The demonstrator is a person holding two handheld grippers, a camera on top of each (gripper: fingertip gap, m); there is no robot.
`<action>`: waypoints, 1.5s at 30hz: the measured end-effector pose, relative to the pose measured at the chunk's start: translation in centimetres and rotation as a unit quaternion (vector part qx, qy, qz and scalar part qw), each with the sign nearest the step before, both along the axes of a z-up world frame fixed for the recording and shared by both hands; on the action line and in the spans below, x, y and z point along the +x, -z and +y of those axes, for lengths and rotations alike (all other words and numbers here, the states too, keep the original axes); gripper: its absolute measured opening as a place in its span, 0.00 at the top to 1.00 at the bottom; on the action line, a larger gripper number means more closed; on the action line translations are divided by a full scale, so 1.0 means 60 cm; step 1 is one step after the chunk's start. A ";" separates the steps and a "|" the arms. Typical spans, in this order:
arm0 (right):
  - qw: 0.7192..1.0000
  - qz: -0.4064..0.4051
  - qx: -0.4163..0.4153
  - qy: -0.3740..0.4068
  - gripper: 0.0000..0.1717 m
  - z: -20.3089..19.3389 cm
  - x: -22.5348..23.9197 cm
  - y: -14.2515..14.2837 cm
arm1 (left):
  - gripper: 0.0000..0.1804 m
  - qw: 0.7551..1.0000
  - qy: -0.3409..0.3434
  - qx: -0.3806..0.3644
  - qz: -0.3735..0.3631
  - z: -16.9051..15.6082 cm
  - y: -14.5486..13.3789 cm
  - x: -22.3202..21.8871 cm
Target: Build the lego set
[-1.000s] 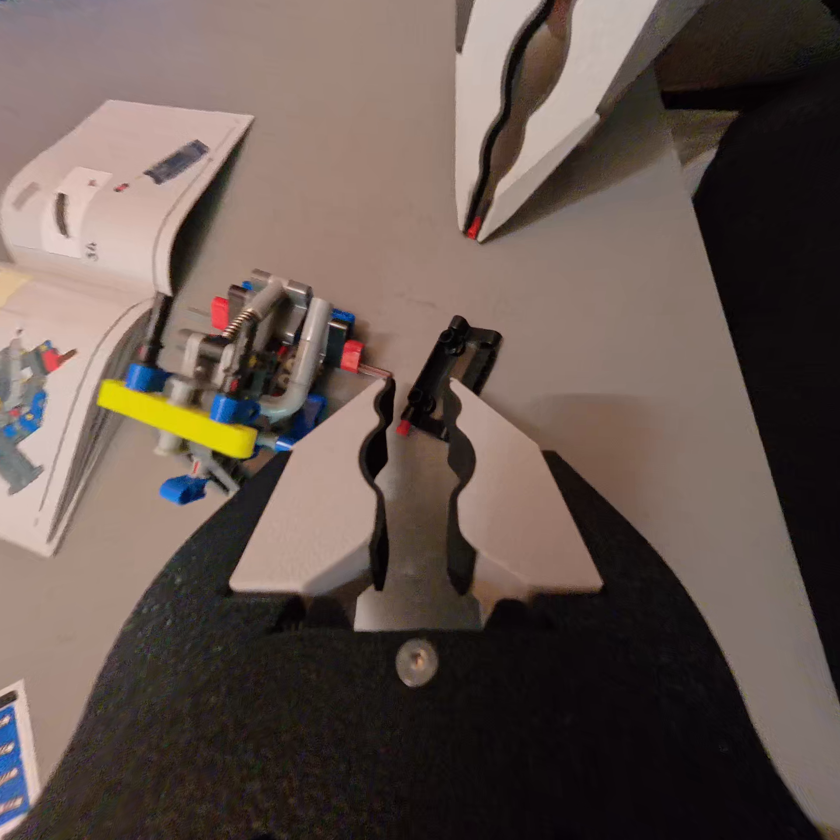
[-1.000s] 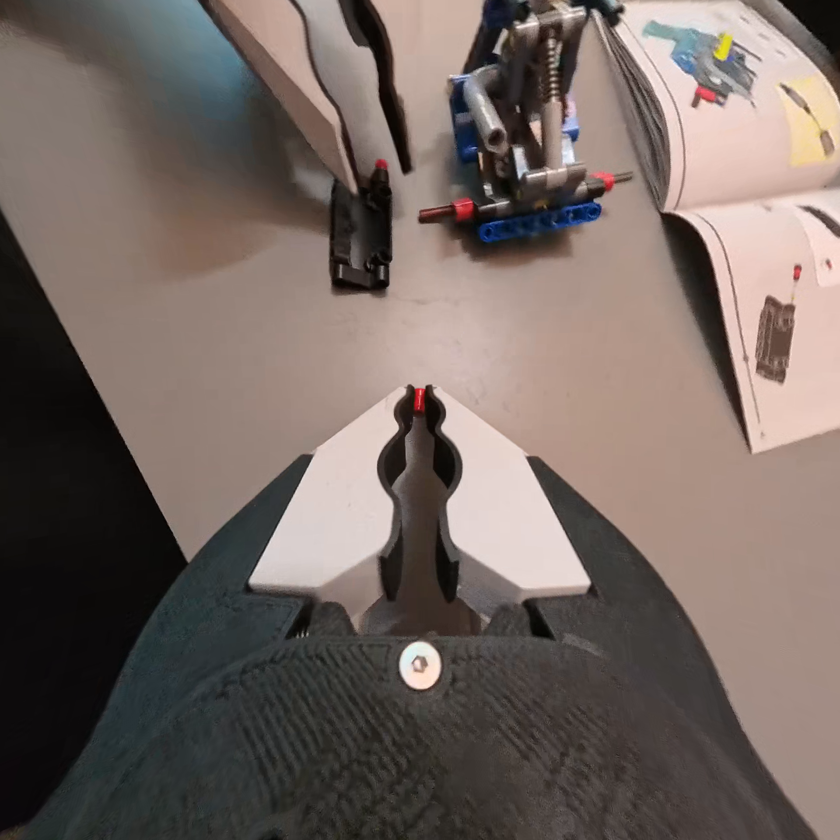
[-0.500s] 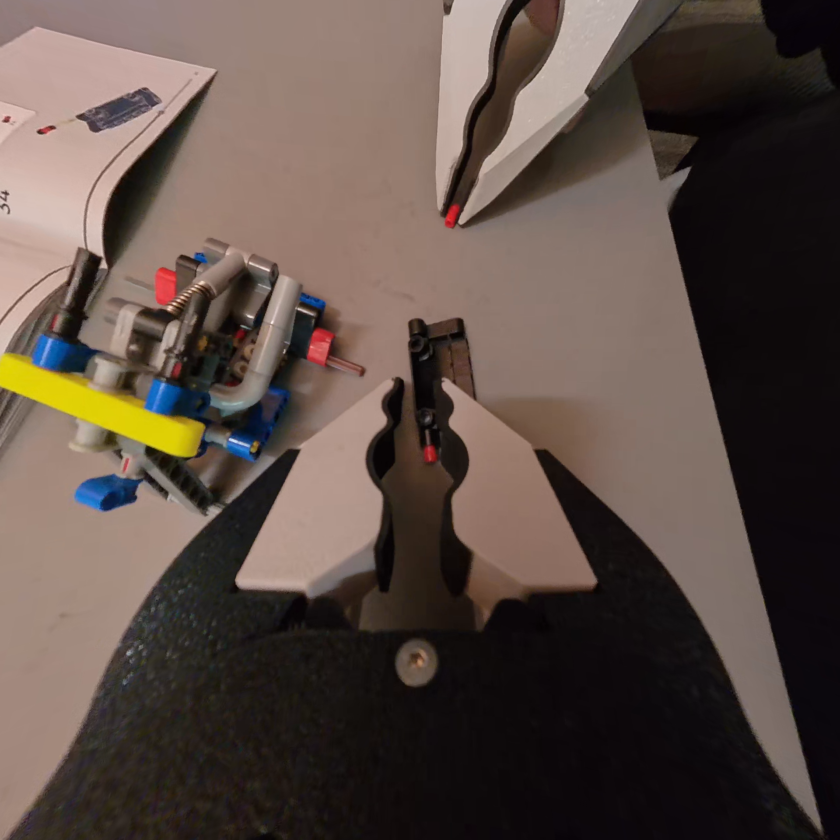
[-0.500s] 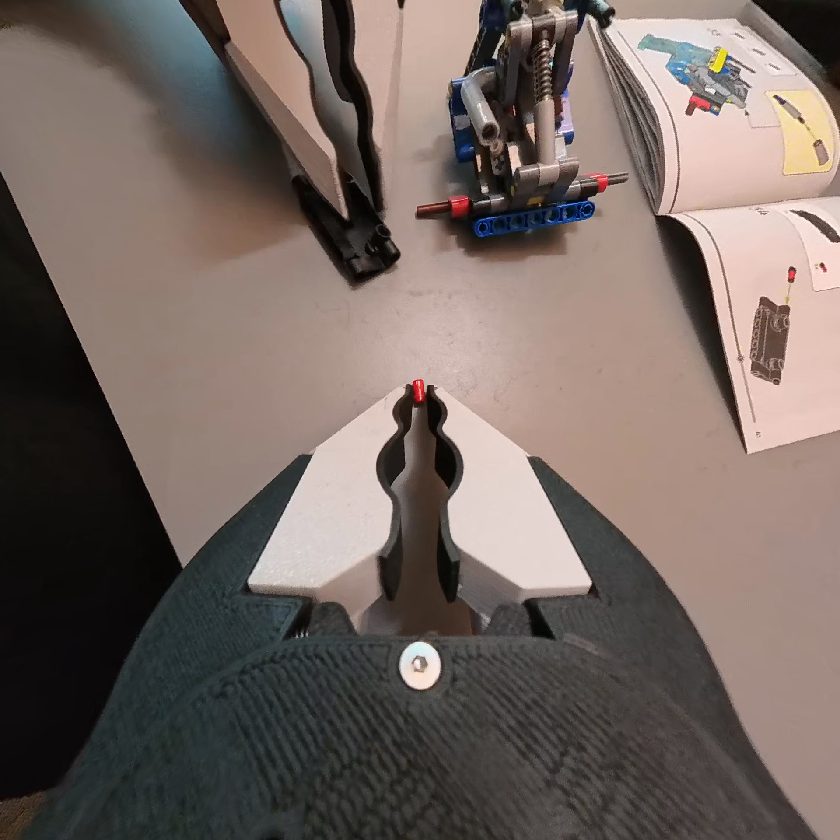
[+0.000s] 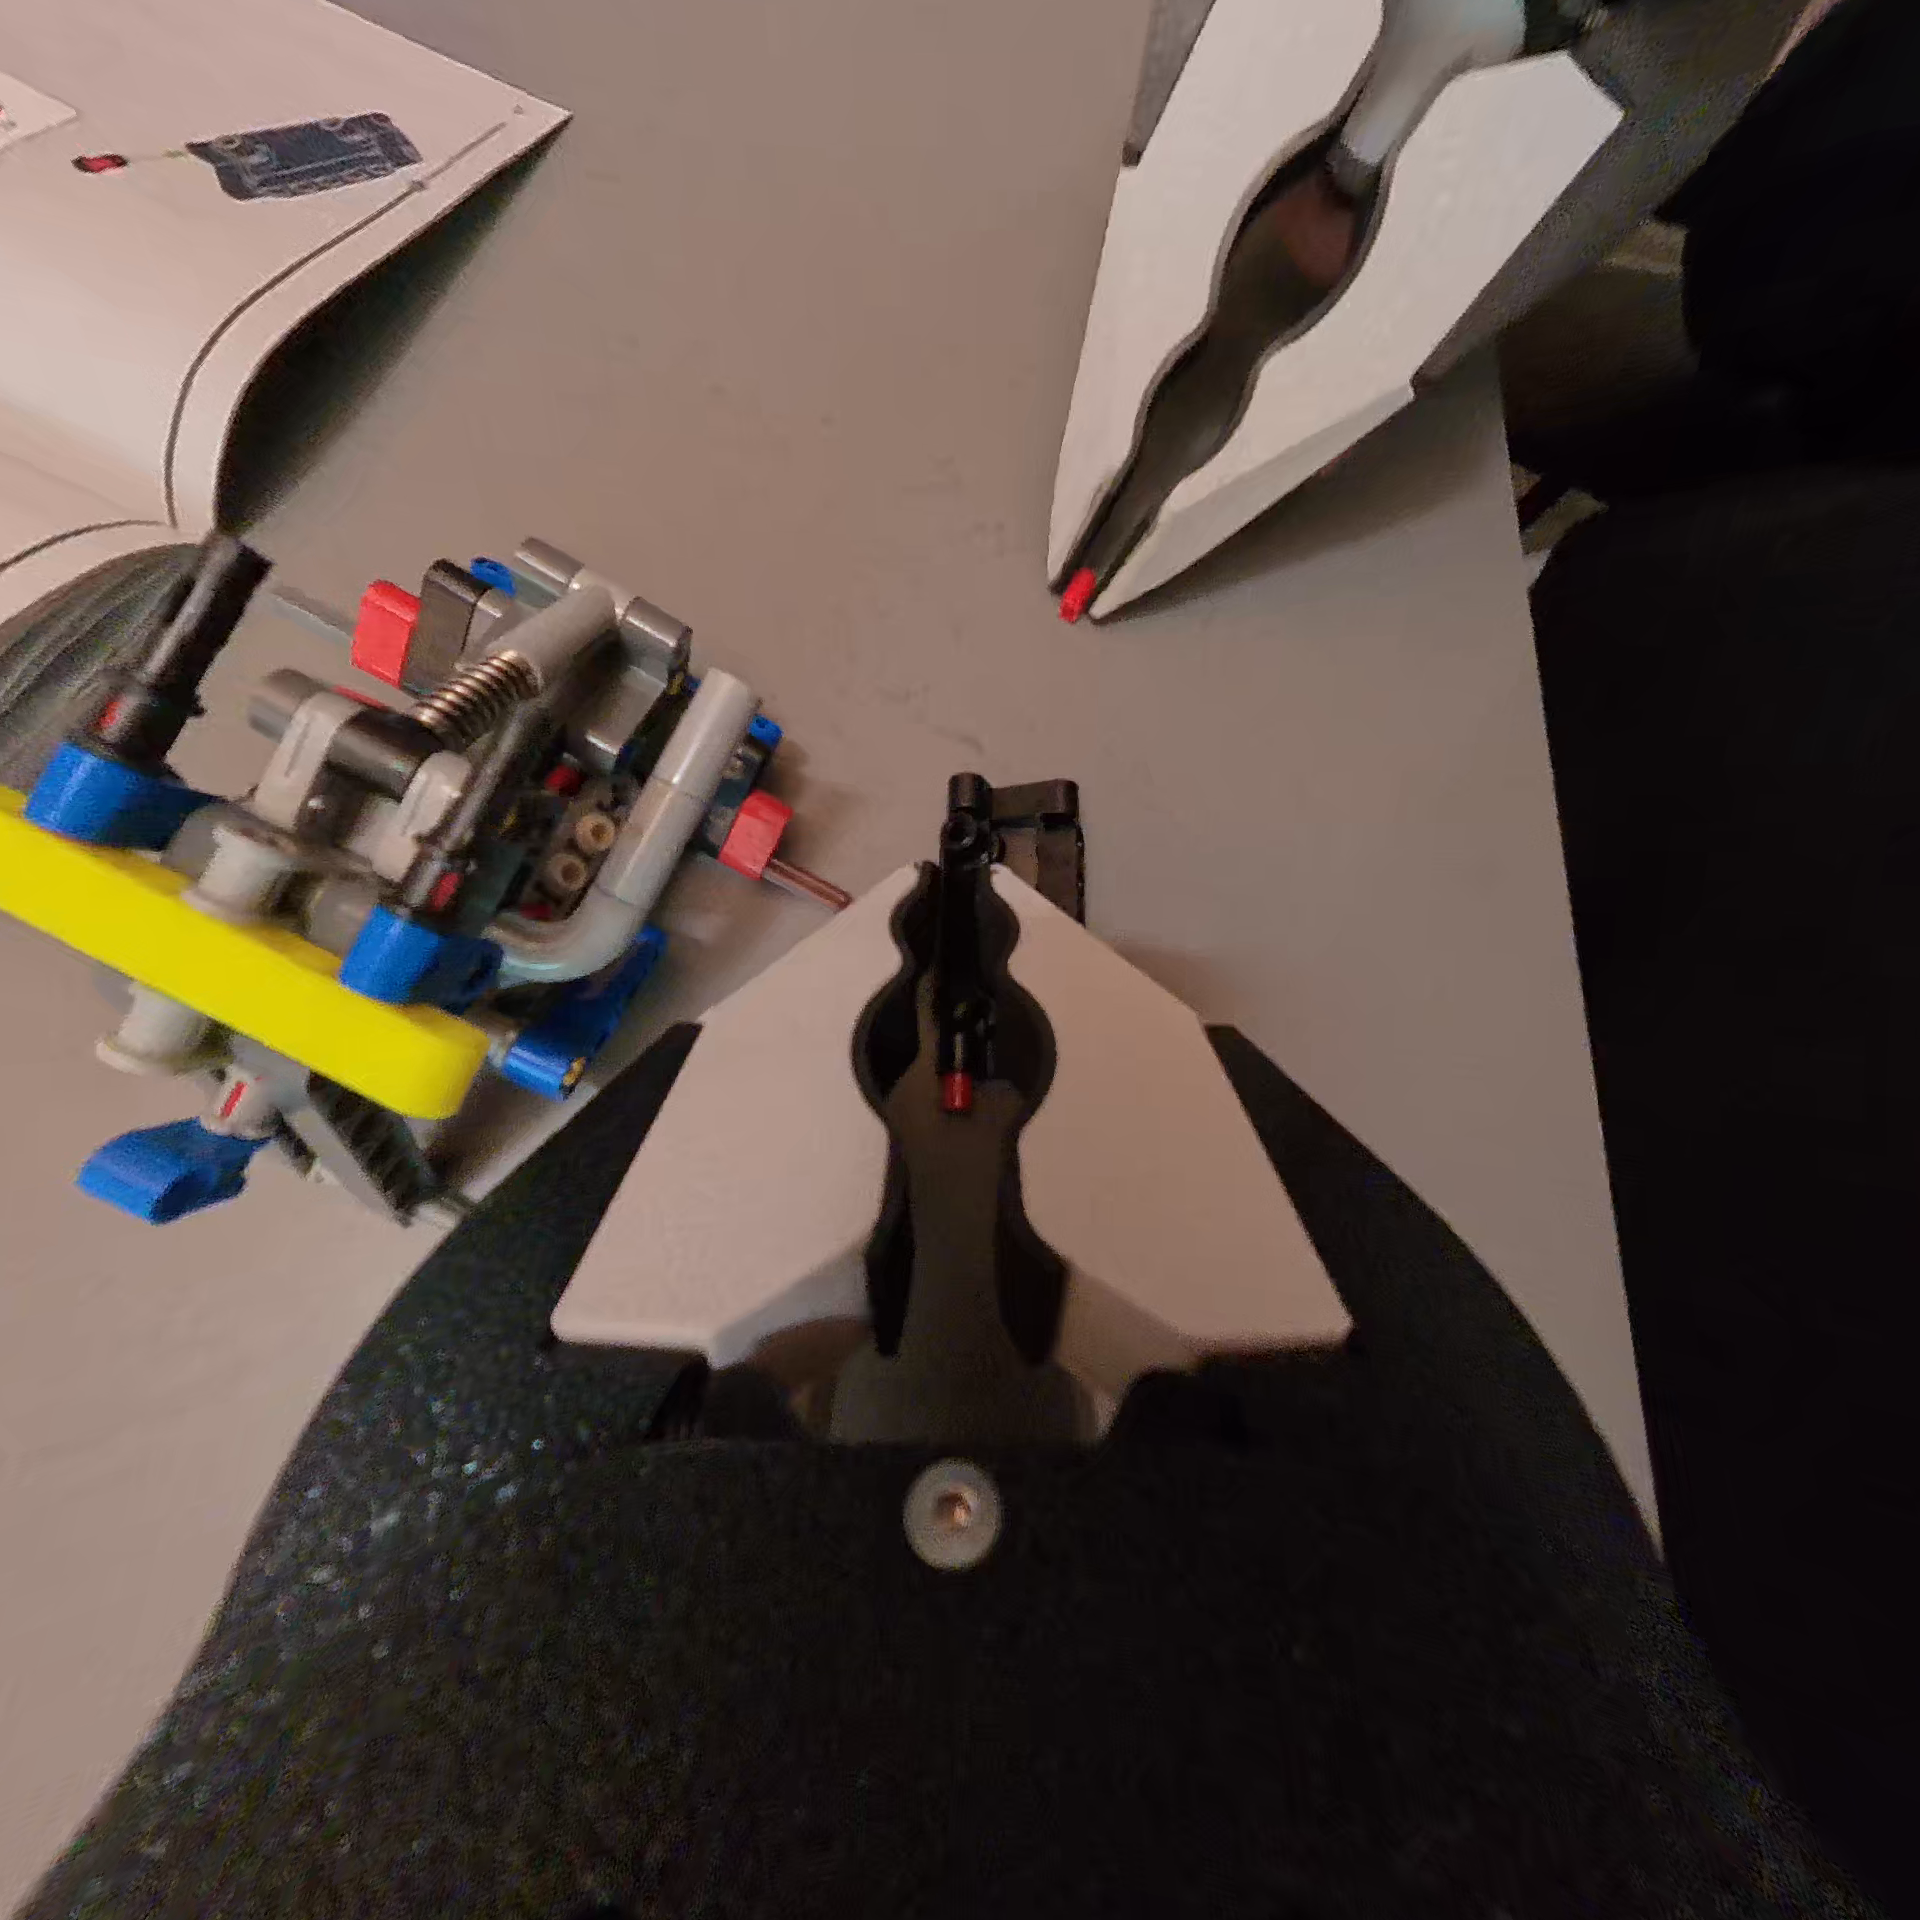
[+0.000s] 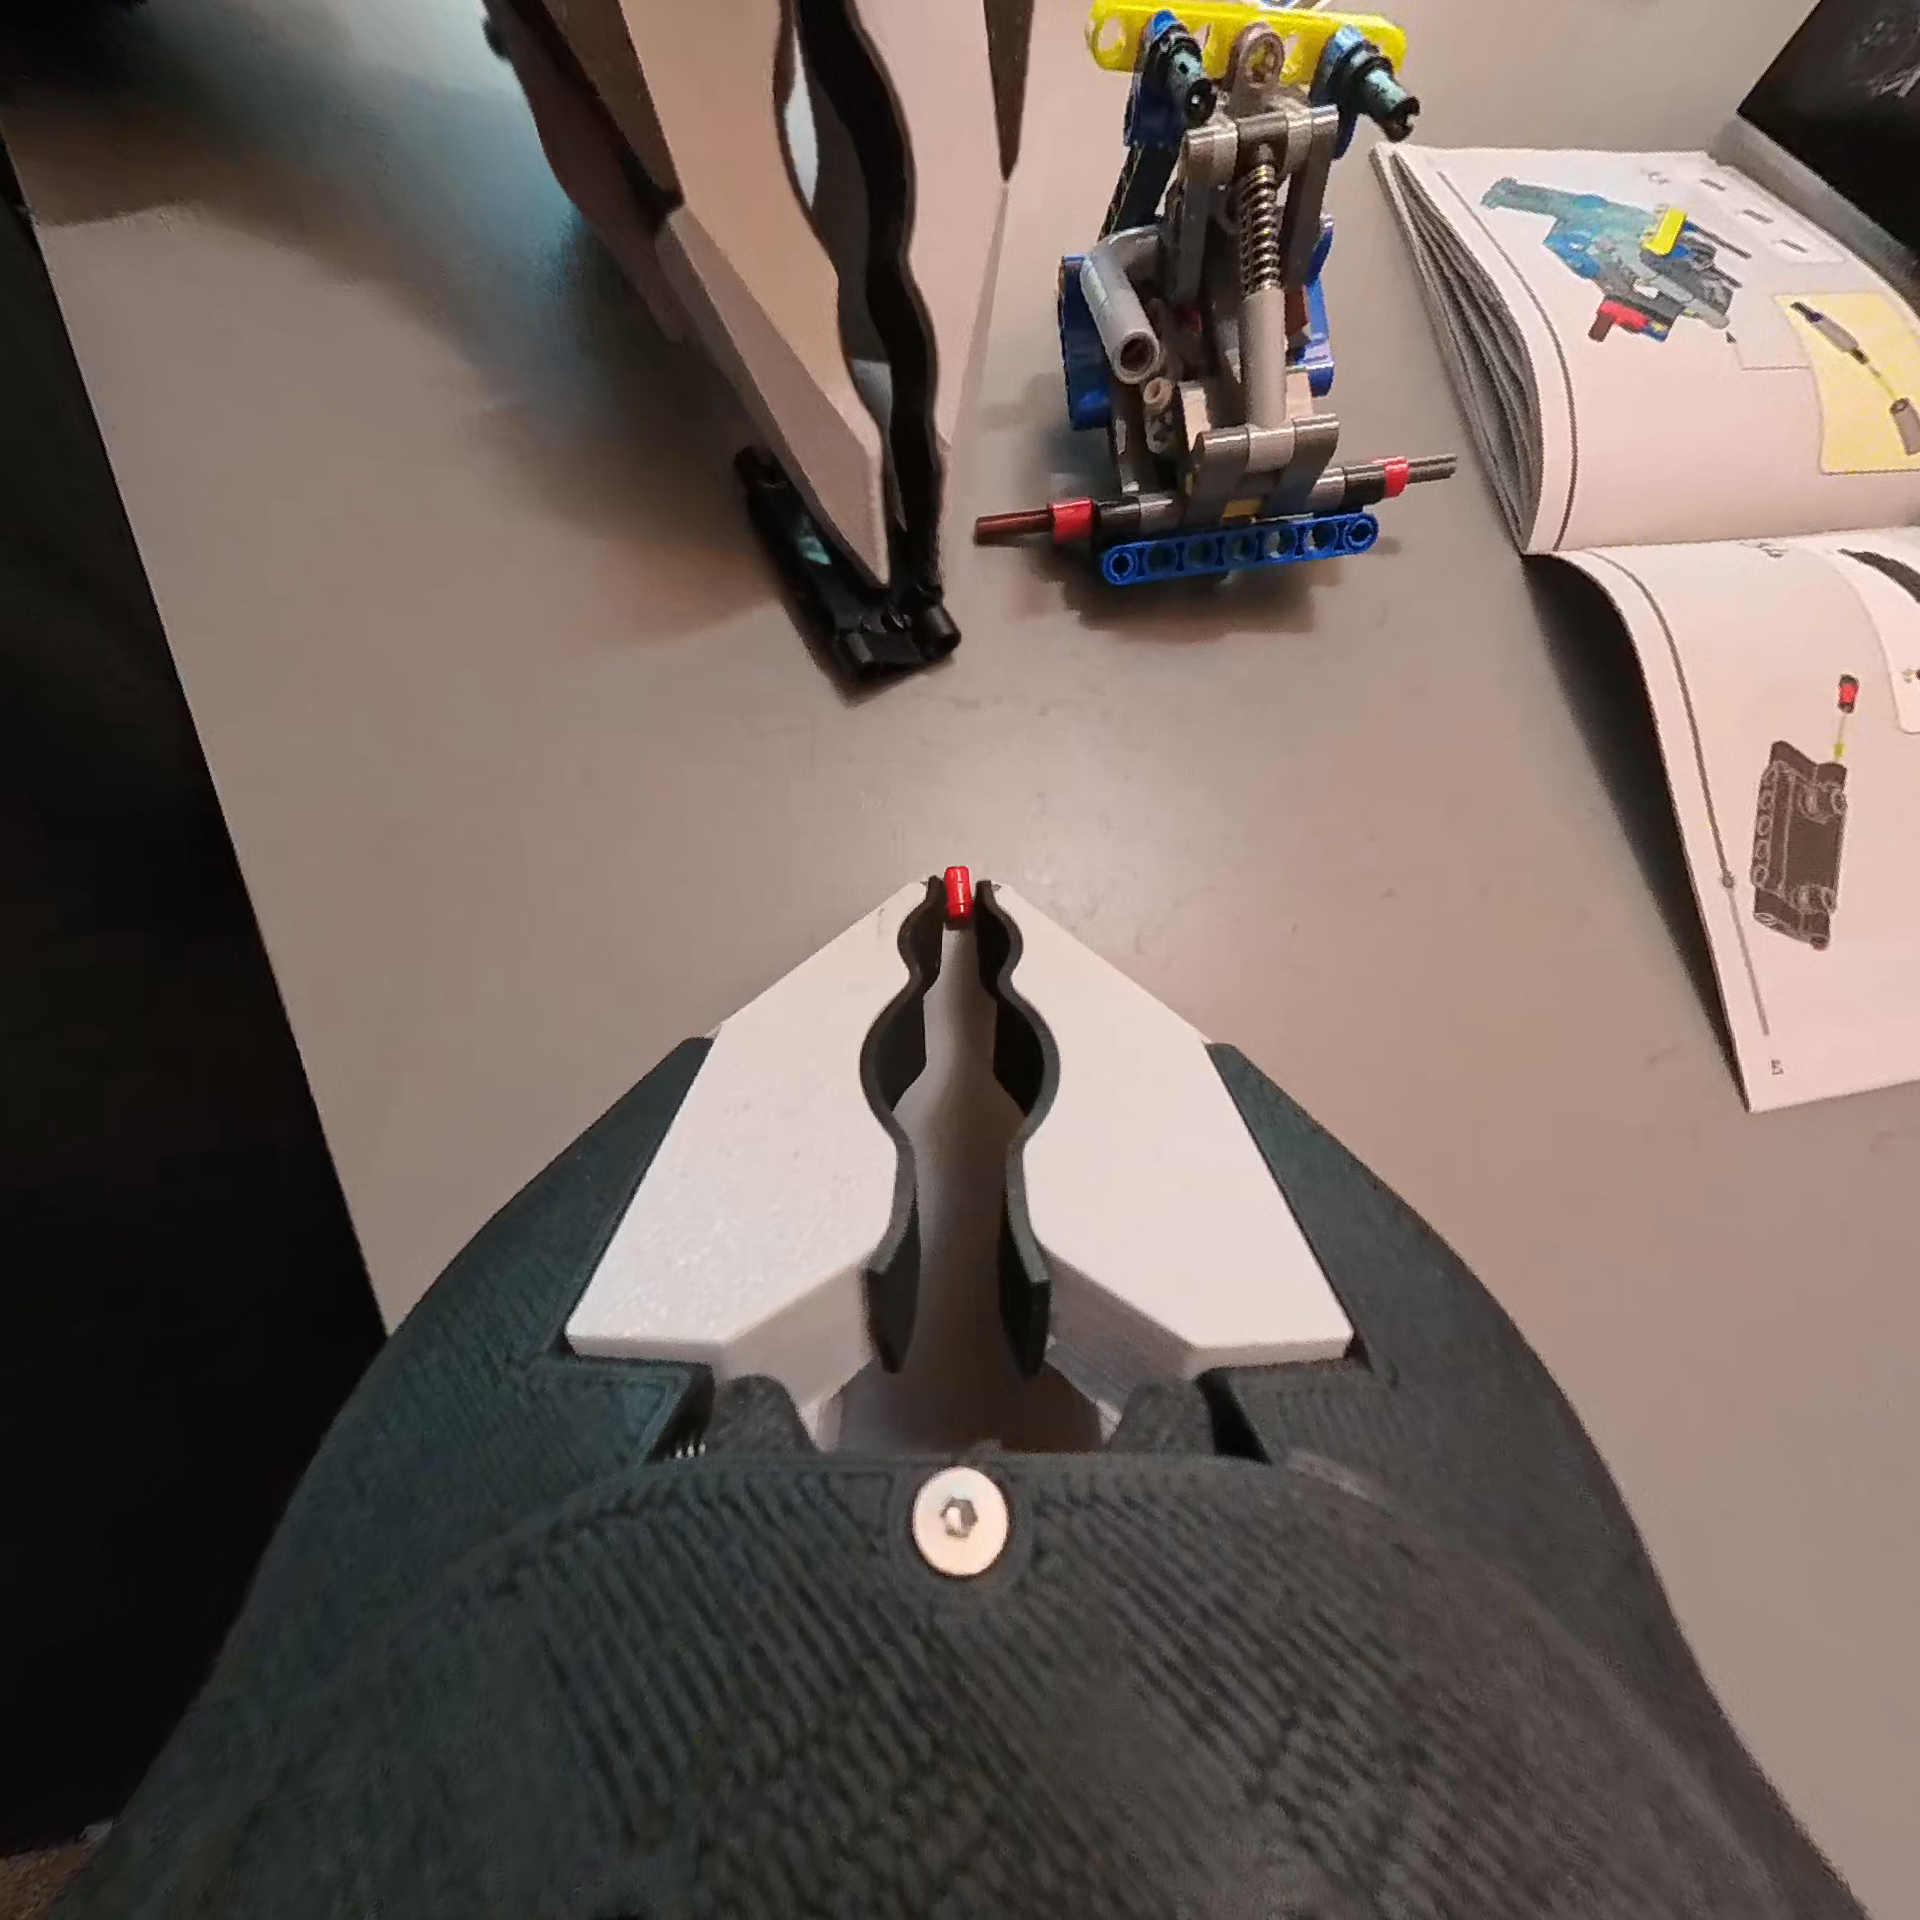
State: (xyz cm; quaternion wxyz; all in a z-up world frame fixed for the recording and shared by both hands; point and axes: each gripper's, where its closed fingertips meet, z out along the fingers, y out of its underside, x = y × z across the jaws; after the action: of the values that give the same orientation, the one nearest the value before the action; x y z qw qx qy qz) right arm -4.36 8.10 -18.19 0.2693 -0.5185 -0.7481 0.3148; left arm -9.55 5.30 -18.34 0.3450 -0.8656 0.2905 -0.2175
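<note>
Fingers of the left gripper [image 5: 958,894] pinching a black panel piece [image 5: 1029,831] on edge on the worktop [image 5: 831,364]; right gripper [image 6: 957,894] clamping a red pin [image 6: 957,896]. Keeping panel steady, aligning pin squarely with its hole, pressing gently.

Your left gripper [image 5: 958,883] has pale grey fingers lined in black on a speckled black body, and it clamps a black block [image 5: 1023,831] carrying a red pin [image 5: 956,1091]. Your right gripper [image 6: 957,888], pale grey on dark ribbed green, pinches a red peg [image 6: 957,894]. The model [image 5: 416,831] mixes yellow, blue, grey and red. The booklet [image 6: 1714,416] is white with coloured drawings; the table [image 5: 831,364] is plain grey.
</note>
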 end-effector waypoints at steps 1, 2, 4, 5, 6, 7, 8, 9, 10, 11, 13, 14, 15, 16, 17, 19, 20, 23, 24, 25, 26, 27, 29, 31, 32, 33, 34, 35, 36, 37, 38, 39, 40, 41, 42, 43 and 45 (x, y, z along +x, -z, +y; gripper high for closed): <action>1.000 0.000 0.001 -0.004 0.98 -0.001 -0.002 0.000 | 0.98 1.000 -0.001 0.005 -0.005 0.001 0.000 0.002; 1.000 0.000 0.001 -0.008 0.98 -0.001 -0.004 0.000 | 0.98 1.000 0.003 0.010 0.001 0.001 0.000 0.002; 1.000 0.001 0.006 -0.019 0.98 -0.002 -0.007 0.000 | 0.99 0.999 0.020 0.039 0.030 0.001 -0.002 0.001; 1.000 0.007 0.019 -0.023 0.98 0.000 -0.012 0.000 | 1.00 0.997 0.032 0.059 0.041 0.002 -0.006 0.002; 0.999 0.014 0.039 -0.028 0.98 0.001 -0.018 -0.001 | 1.00 0.995 0.041 0.079 0.042 0.002 -0.013 0.007; 0.997 0.022 0.056 -0.040 0.98 -0.001 -0.025 -0.001 | 1.00 0.994 0.046 0.092 0.043 0.002 -0.017 0.009; 0.995 0.030 0.072 -0.057 0.98 -0.005 -0.033 -0.002 | 1.00 0.992 0.052 0.100 0.047 0.000 -0.017 0.009; 0.992 0.039 0.085 -0.080 0.98 -0.012 -0.041 -0.003 | 1.00 0.992 0.060 0.104 0.049 -0.002 -0.017 0.008; 0.989 0.050 0.098 -0.097 0.98 -0.016 -0.049 -0.004 | 1.00 0.992 0.068 0.100 0.046 -0.005 -0.017 0.007; 0.986 0.058 0.108 -0.110 0.98 -0.018 -0.058 -0.005 | 1.00 0.992 0.072 0.093 0.044 -0.007 -0.016 0.004; 0.981 0.082 0.110 -0.140 0.98 -0.031 -0.071 -0.014 | 1.00 0.994 0.071 0.078 0.037 -0.008 -0.014 -0.001; 0.978 0.096 0.106 -0.151 0.98 -0.036 -0.077 -0.020 | 1.00 0.995 0.066 0.067 0.029 -0.008 -0.012 -0.004; 0.977 0.100 0.102 -0.159 0.98 -0.039 -0.080 -0.022 | 1.00 0.996 0.063 0.060 0.022 -0.007 -0.012 -0.005; 0.977 0.097 0.099 -0.164 0.98 -0.039 -0.081 -0.021 | 1.00 0.996 0.062 0.057 0.018 -0.007 -0.011 -0.005; 0.976 0.096 0.097 -0.169 0.98 -0.039 -0.081 -0.021 | 1.00 0.996 0.062 0.057 0.019 -0.007 -0.011 -0.006; 0.976 0.094 0.100 -0.172 0.98 -0.037 -0.081 -0.019 | 1.00 0.996 0.062 0.056 0.018 -0.007 -0.011 -0.006; 0.975 0.092 0.101 -0.174 0.98 -0.036 -0.079 -0.018 | 1.00 0.996 0.061 0.056 0.018 -0.006 -0.011 -0.007; 0.974 0.080 0.108 -0.180 0.98 -0.036 -0.076 -0.010 | 1.00 0.997 0.059 0.055 0.017 -0.005 -0.011 -0.009; 0.974 0.080 0.108 -0.185 0.98 -0.038 -0.077 -0.009 | 1.00 0.996 0.060 0.056 0.018 -0.004 -0.010 -0.009; 0.973 0.081 0.109 -0.185 0.98 -0.039 -0.078 -0.010 | 1.00 0.996 0.061 0.054 0.021 -0.004 -0.009 -0.010; 0.973 0.080 0.110 -0.185 0.98 -0.039 -0.078 -0.009 | 1.00 0.996 0.062 0.053 0.020 -0.004 -0.009 -0.010; 0.973 0.082 0.108 -0.188 0.98 -0.040 -0.078 -0.010 | 1.00 0.997 0.062 0.052 0.018 -0.004 -0.009 -0.010; 0.972 0.083 0.110 -0.192 0.98 -0.041 -0.079 -0.010 | 1.00 0.997 0.064 0.049 0.019 -0.005 -0.008 -0.010; 0.971 0.087 0.115 -0.193 0.98 -0.040 -0.081 -0.011 | 1.00 0.997 0.067 0.046 0.016 -0.006 -0.007 -0.010; 0.970 0.089 0.113 -0.196 0.98 -0.041 -0.081 -0.012 | 1.00 0.997 0.068 0.045 0.016 -0.006 -0.007 -0.010; 0.970 0.088 0.113 -0.198 0.98 -0.041 -0.082 -0.011 | 1.00 0.996 0.069 0.044 0.018 -0.006 -0.006 -0.011; 0.969 0.086 0.116 -0.200 0.98 -0.041 -0.084 -0.009 | 1.00 0.996 0.070 0.043 0.022 -0.006 -0.004 -0.012; 0.968 0.085 0.118 -0.205 0.98 -0.042 -0.085 -0.008 | 1.00 0.996 0.072 0.044 0.029 -0.006 -0.002 -0.013; 0.966 0.087 0.118 -0.212 0.98 -0.044 -0.087 -0.009 | 1.00 0.996 0.076 0.045 0.032 -0.007 -0.001 -0.013; 0.964 0.091 0.113 -0.221 0.98 -0.046 -0.089 -0.011 | 1.00 0.996 0.077 0.043 0.032 -0.007 0.000 -0.013; 0.964 0.088 0.107 -0.227 0.99 -0.047 -0.090 -0.011 | 1.00 0.996 0.078 0.042 0.031 -0.008 0.000 -0.013; 0.964 0.085 0.099 -0.232 0.99 -0.047 -0.090 -0.012 | 1.00 0.995 0.080 0.042 0.031 -0.008 0.000 -0.013; 0.964 0.079 0.086 -0.239 0.99 -0.049 -0.089 -0.012 | 1.00 0.995 0.082 0.046 0.034 -0.007 0.000 -0.013; 0.964 0.076 0.076 -0.245 1.00 -0.051 -0.089 -0.013 | 1.00 0.994 0.084 0.052 0.039 -0.006 0.000 -0.013; 0.960 0.078 0.072 -0.260 1.00 -0.061 -0.091 -0.014 | 1.00 0.994 0.082 0.058 0.040 -0.002 -0.002 -0.010; 0.953 0.076 0.074 -0.284 1.00 -0.080 -0.092 -0.012 | 1.00 0.993 0.093 0.065 0.038 0.000 -0.005 -0.001; 0.950 0.072 0.060 -0.297 1.00 -0.106 -0.094 -0.016 | 1.00 0.993 0.093 0.067 0.037 0.006 -0.006 0.002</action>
State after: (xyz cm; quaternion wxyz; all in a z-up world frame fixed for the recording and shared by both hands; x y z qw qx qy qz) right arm -10.02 1.73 -17.25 0.2472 -0.2318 -0.8642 0.3718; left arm -9.42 5.64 -17.97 0.3694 -0.8173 0.3962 -0.1962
